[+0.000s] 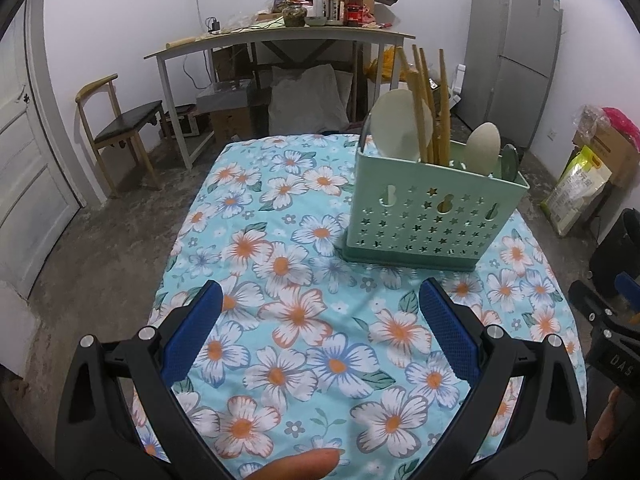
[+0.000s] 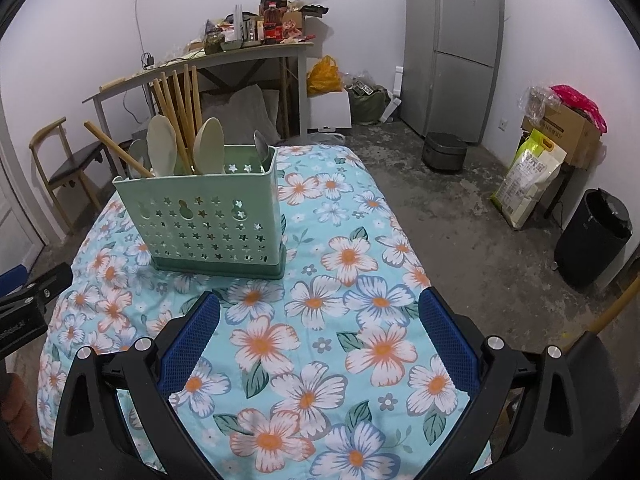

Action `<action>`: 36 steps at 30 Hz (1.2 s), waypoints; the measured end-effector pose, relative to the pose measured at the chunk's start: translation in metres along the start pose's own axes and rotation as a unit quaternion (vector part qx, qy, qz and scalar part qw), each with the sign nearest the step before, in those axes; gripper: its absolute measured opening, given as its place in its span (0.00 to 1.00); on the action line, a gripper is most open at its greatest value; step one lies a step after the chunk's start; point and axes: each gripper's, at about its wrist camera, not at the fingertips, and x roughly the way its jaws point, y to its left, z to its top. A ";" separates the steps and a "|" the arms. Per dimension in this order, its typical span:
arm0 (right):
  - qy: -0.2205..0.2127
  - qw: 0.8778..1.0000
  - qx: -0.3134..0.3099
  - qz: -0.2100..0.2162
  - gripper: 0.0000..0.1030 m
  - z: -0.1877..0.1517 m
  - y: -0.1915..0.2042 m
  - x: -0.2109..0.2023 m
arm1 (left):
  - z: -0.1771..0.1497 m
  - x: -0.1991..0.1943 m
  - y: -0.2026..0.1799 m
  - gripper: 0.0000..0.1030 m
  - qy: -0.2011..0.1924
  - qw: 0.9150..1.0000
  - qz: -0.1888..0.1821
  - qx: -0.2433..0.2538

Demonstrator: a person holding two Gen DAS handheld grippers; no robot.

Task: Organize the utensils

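Observation:
A green perforated utensil holder (image 1: pixel 432 216) stands upright on the floral tablecloth (image 1: pixel 304 320). It holds several wooden chopsticks (image 1: pixel 424 108), pale spoons (image 1: pixel 484 144) and a dark green utensil (image 1: pixel 510 162). In the right wrist view the holder (image 2: pixel 208 220) stands at the left, with chopsticks (image 2: pixel 180 116), pale spoons (image 2: pixel 208 144) and a metal spoon (image 2: pixel 262 148). My left gripper (image 1: pixel 320 308) is open and empty, short of the holder. My right gripper (image 2: pixel 320 312) is open and empty, to the right of the holder.
The table drops off to a concrete floor on all sides. A chair (image 1: pixel 116 128) and a cluttered desk (image 1: pixel 280 36) stand behind. A fridge (image 2: pixel 452 48), rice cooker (image 2: pixel 444 152), rice bag (image 2: pixel 528 176) and black bin (image 2: pixel 596 236) are at the right.

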 end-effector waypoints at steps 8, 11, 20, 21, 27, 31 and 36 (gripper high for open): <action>-0.009 1.000 -0.003 -0.017 0.94 0.005 -0.003 -0.001 | -0.002 0.003 0.004 0.92 0.007 1.000 0.014 0.002; -0.010 1.000 -0.004 -0.021 0.94 0.005 -0.004 -0.001 | -0.002 0.004 0.003 0.92 0.007 1.000 0.018 0.006; -0.001 1.000 -0.003 -0.018 0.94 0.002 -0.004 0.003 | -0.003 0.003 0.005 0.92 0.007 0.999 0.030 0.012; -0.001 1.000 -0.003 -0.018 0.94 0.002 -0.004 0.003 | -0.002 0.003 0.005 0.92 0.008 0.999 0.031 0.012; -0.002 1.000 -0.008 -0.012 0.94 0.001 -0.001 0.003 | -0.002 0.003 0.006 0.92 0.008 0.999 0.030 0.012; 0.000 1.000 -0.009 -0.010 0.94 0.001 0.000 0.003 | -0.001 0.003 0.006 0.92 0.008 0.999 0.030 0.012; 0.001 1.000 -0.010 -0.010 0.94 0.001 0.001 0.002 | -0.001 0.003 0.006 0.92 0.009 0.999 0.030 0.011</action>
